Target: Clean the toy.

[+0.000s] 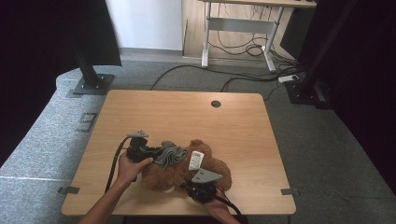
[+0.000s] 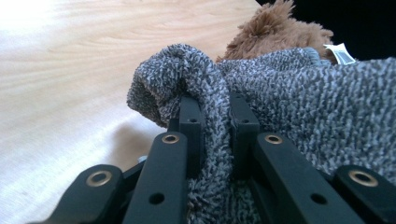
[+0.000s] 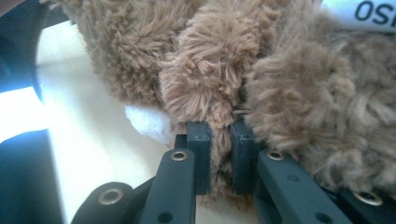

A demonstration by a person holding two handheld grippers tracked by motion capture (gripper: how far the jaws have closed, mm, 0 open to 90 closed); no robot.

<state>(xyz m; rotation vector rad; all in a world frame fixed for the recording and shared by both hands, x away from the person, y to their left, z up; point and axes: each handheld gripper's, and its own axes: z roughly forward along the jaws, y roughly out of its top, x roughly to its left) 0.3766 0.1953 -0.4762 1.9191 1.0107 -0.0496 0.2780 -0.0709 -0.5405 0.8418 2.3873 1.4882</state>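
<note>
- Left hand (image 1: 127, 167) comes in from the bottom edge of the high view and holds the left gripper (image 1: 148, 151) near the left part of the wooden table (image 1: 187, 112).
- Left gripper (image 2: 215, 123) is clamped on a fold of grey knitted cloth (image 2: 299, 93); the fold is squeezed thin between the two black jaws (cloth bulges out on both sides of them).
- In the high view the grey knitted cloth (image 1: 170, 154) lies bunched against the left upper side of the brown plush toy (image 1: 175, 175), touching it.
- Brown plush toy sits on the near middle of the table, with a white label (image 1: 196, 160) on its top.
- Right gripper (image 1: 200, 189) rests at the toy's near right side, close to the table's front edge.
- Right gripper (image 3: 220, 133) is clamped on a tuft of the toy's brown fur (image 3: 210, 70), which is pinched between the jaws.
- A white patch (image 3: 144, 122) shows just left of that tuft (what it is, I cannot tell).
</note>
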